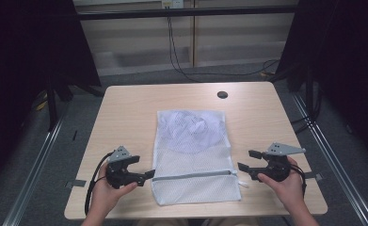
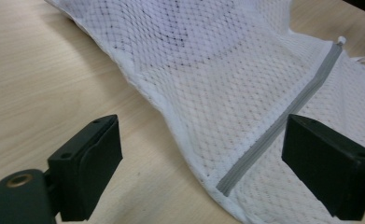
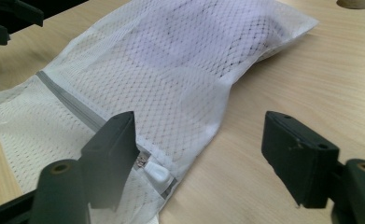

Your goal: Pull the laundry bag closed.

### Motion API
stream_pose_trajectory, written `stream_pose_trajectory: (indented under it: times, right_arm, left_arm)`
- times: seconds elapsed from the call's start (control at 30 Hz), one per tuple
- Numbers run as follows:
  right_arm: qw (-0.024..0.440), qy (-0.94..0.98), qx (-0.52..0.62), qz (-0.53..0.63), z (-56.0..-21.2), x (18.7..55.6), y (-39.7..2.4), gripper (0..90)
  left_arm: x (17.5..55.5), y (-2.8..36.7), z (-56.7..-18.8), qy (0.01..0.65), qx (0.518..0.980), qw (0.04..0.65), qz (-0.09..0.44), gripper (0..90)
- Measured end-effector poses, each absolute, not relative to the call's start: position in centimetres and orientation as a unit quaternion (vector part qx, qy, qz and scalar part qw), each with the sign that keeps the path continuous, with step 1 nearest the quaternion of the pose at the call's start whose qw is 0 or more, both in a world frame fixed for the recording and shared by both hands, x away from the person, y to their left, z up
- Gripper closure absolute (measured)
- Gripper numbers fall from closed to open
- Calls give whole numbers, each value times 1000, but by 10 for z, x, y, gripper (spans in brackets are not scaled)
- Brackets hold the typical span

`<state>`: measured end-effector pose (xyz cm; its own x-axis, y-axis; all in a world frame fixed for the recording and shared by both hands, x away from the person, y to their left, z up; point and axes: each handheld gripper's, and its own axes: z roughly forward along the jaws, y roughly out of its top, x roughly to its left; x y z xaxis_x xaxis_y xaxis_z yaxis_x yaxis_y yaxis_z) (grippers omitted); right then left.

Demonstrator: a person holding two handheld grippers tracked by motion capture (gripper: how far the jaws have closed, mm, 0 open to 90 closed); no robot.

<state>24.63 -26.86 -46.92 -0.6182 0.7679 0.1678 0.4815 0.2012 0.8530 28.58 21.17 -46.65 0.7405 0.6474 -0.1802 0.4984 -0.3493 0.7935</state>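
A white mesh bag (image 1: pixel 194 155) lies flat mid-table (image 1: pixel 125 108), zipper (image 1: pixel 193 175) closed. The left tool (image 1: pixel 149 173) sits at its nine o'clock, the right tool (image 1: pixel 246 160) at three; both stand apart, gripping nothing. Something pale, perhaps cloth, fills the bag's far half.

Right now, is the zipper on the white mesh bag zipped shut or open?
Shut. The grey zipper on the white mesh laundry bag runs closed across it, and its white pull sits at the end by the right gripper.
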Motion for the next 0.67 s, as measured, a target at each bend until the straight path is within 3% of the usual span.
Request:
stream_pose_trajectory:
  times: [0.33,0.67]
  right_arm:
    - [186,766,408,461,-470,245,-276,173]
    - [183,767,412,457,-471,246,-280,145]
  left_arm:
    - [288,217,-467,345,822,437,118,89]
    - [292,221,-469,349,825,424,135,80]
